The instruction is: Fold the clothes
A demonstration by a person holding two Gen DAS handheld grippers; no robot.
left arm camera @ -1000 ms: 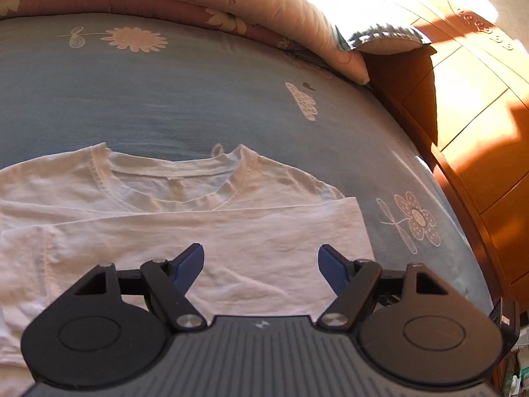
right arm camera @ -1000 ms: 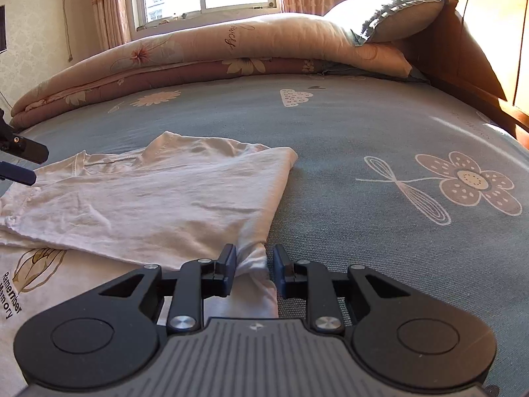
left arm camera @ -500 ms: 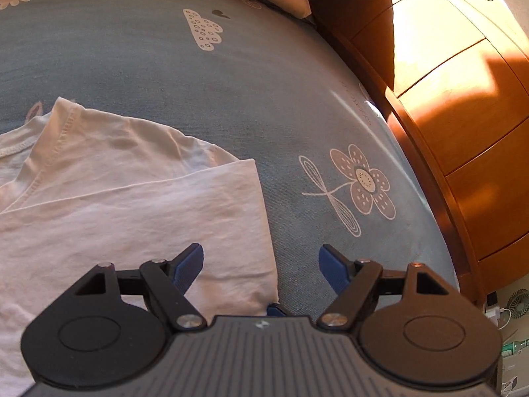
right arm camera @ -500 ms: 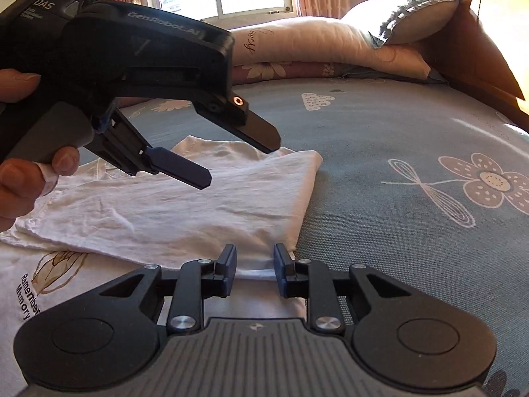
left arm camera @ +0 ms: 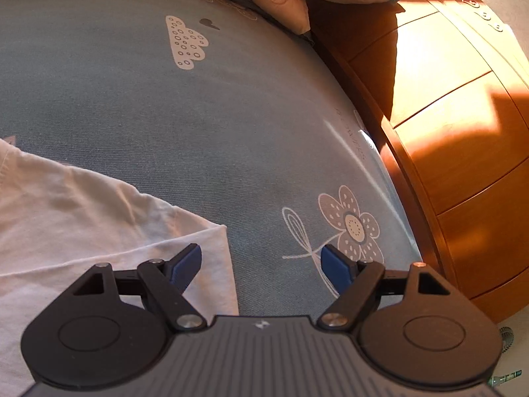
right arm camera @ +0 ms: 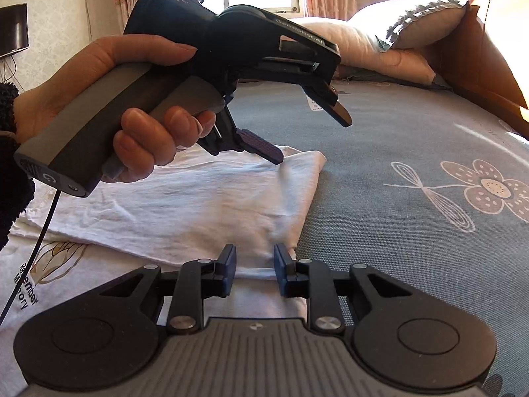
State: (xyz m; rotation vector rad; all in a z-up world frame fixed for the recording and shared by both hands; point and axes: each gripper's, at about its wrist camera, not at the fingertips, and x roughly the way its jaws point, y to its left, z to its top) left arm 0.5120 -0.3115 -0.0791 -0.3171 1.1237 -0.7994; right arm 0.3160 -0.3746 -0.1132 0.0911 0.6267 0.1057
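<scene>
Left gripper (left arm camera: 261,263) now past shirt (left arm camera: 82,218) corner

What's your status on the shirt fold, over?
Left hand-held gripper jaws opening over far corner of white shirt, nothing gripped. Right hand-held gripper narrow around near folded edge, grip unclear. No obstruction seen.

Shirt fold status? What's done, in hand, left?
Done: one side of the white T-shirt is folded over itself, flat on the bed. In hand: right claw at the fold's near corner, cloth between its jaws, grip unclear; left claw, jaws opening, over the far corner, nothing clamped. Left: likely the remaining folds; the printed front lies unfolded.
</scene>
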